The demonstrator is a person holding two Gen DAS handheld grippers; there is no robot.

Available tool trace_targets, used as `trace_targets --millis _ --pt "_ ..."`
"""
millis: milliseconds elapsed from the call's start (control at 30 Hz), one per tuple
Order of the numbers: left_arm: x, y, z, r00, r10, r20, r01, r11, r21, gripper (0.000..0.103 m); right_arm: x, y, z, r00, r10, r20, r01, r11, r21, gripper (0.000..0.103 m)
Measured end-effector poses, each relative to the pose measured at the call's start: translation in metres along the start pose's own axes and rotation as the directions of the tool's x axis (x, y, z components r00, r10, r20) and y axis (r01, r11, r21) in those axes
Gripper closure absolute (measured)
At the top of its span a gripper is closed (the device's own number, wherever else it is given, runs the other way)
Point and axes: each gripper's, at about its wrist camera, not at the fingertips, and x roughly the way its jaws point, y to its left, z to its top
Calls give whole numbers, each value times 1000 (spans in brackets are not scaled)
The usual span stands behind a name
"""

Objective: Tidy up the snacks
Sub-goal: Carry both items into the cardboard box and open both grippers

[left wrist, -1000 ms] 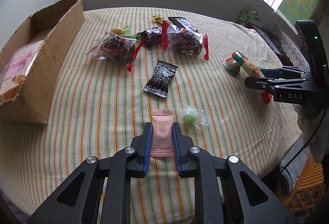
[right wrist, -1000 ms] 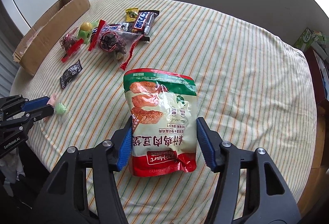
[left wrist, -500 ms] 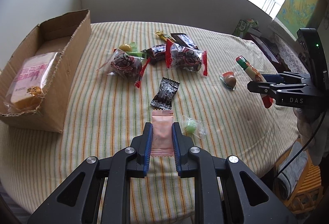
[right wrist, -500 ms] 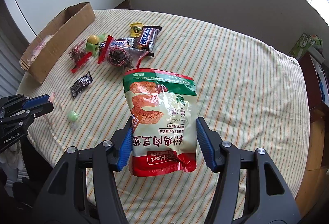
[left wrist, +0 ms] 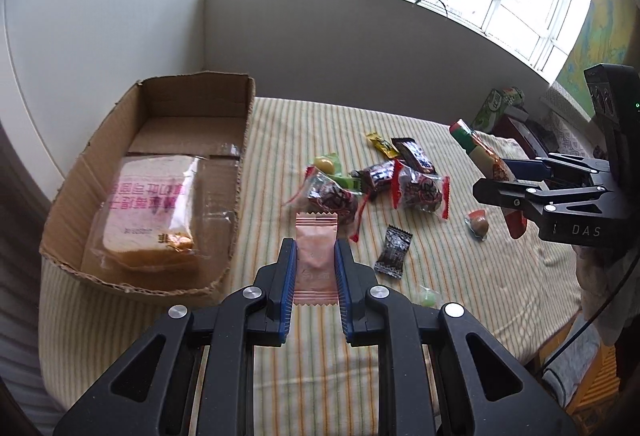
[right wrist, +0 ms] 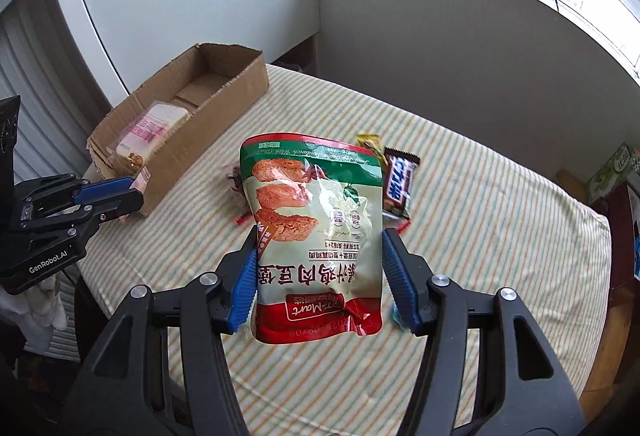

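My left gripper (left wrist: 315, 256) is shut on a small pink sachet (left wrist: 316, 256) and holds it in the air beside the open cardboard box (left wrist: 192, 100). A wrapped bread slice (left wrist: 150, 204) lies inside that box. My right gripper (right wrist: 320, 260) is shut on a large red, green and white snack pouch (right wrist: 316, 232), lifted clear of the striped tablecloth (right wrist: 480, 220). In the left wrist view the right gripper (left wrist: 496, 182) stands at the right with the pouch (left wrist: 478, 152) edge-on. In the right wrist view the left gripper (right wrist: 134, 192) shows at the left by the box (right wrist: 224, 92).
Loose snacks lie mid-table: two clear packs with red ends (left wrist: 418, 192), a black sachet (left wrist: 394, 252), a chocolate bar (right wrist: 398, 184), a yellow candy (left wrist: 326, 164), a green candy (left wrist: 428, 298), a brown candy (left wrist: 478, 224). A green carton (left wrist: 498, 106) stands far right. The table edge drops off near me.
Both grippers have risen and tilted up with their loads. The left moved toward the box with the pink sachet; the pouch came off the cloth and now hangs above the snack pile.
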Motion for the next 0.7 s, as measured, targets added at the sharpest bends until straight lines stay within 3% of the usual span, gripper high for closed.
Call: trace_targets --millis 367,700 --pt "-8 69 24 996 78 43 -74 994 -84 86 36 71 76 998 67 14 -65 992 -104 43" --pt "-2 102 29 993 111 42 -106 987 -118 86 84 127 122 997 74 -28 -78 980 -181 43"
